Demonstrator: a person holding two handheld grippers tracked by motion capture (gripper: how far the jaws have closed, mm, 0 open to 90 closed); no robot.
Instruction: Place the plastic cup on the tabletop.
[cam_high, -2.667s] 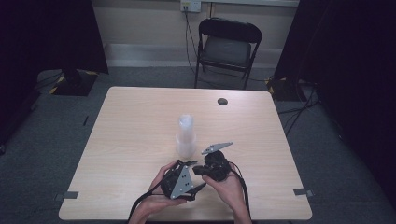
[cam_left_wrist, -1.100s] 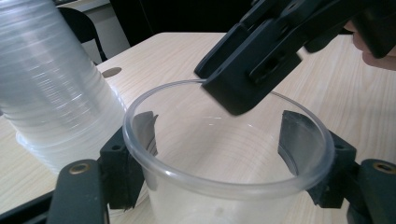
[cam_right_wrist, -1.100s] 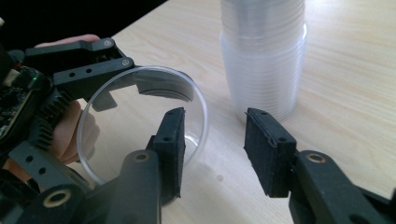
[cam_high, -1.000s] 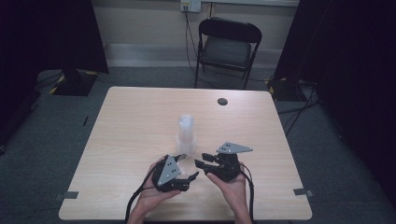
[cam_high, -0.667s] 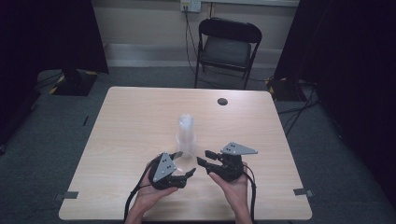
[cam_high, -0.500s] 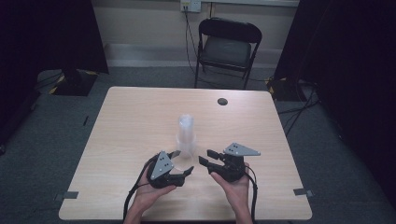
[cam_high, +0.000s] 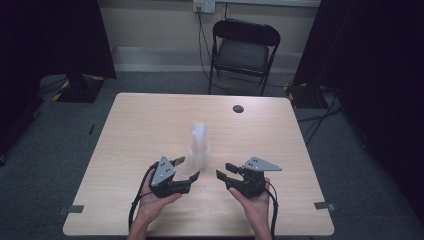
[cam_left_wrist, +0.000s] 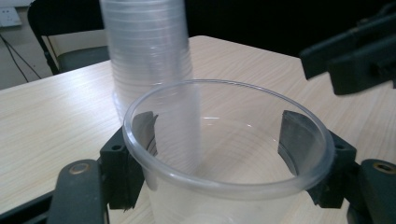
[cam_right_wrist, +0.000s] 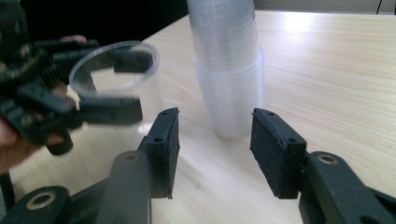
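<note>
We have a single clear plastic cup (cam_left_wrist: 224, 158) clamped between the left tongs (cam_left_wrist: 219, 135), which grip it just under the rim, one pad on either side; in the right gripper view it sits at upper left (cam_right_wrist: 116, 70). The tall stack of nested clear plastic cups (cam_high: 199, 145) stands upright at the centre of the pale wooden surface (cam_high: 140, 125), just above and between both hands in the high view.

The right tongs (cam_right_wrist: 215, 140) are empty, and their jaws have just been opening with nothing between them. They point at the base of the stack.

To do this step well, we judge that we should keep the left squeeze light, since thin plastic buckles easily, and carry the cup clear of the stack before setting it down upright. We would bring the right tongs squarely around the stack, low, to steady it without tipping it.

The bottom of the held cup is cut off in the left gripper view. From above, the cup is almost invisible against the wood. How many cups are in the stack we cannot count.
</note>
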